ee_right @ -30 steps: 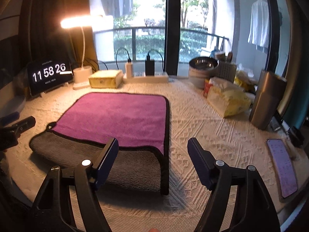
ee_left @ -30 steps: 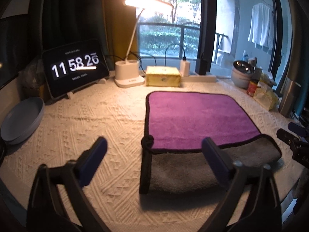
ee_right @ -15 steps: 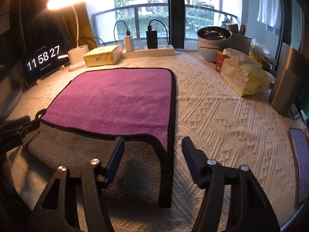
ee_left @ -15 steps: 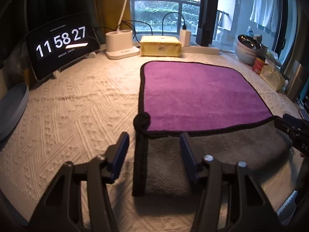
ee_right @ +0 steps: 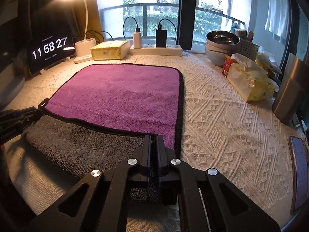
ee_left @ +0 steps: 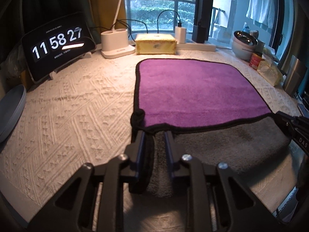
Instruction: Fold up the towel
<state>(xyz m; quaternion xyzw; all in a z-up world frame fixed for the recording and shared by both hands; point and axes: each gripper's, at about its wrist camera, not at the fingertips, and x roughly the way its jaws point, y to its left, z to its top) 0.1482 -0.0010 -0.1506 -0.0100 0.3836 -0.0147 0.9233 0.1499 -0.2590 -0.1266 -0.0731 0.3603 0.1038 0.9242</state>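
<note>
Daylight from a balcony window behind; worktop (ee_right: 222, 119) covered in a cream textured cloth, lamp lit at far left.

Towel (ee_left: 193, 92) lies at mid-worktop, purple face up, black binding all round. Its near strip is turned over to show the grey underside, draped toward the worktop's front edge.

Left claw (ee_left: 153, 135) is pressed together on the towel's near left corner, grey pile bunched between the pads. Right claw (ee_right: 153, 138) is pinched tight on the near right corner, jaws nearly touching with cloth between them. Each claw also shows at the margin of the other's view.

Progress, as I judge it: early. Both near corners are gripped, no fold laid yet. Left to do: lift the near edge, carry it over to the far edge, set it down, then likely a second fold.

Edges and room:
- Far side: yellow box (ee_left: 155, 43), lamp base (ee_left: 116, 44) and power strip (ee_right: 156, 49) stand just beyond the towel's far edge; little slack there.
- Left: clock display (ee_left: 58, 44) and grey plate (ee_left: 10, 110), well apart from the towel.
- Right: tissue pack (ee_right: 249, 81), steel bowl (ee_right: 222, 38), red can (ee_right: 227, 63), metal canister (ee_right: 289, 89) and a phone (ee_right: 299, 174), all apart, with open cloth between.
- Above the towel nothing shows in the way.
</note>
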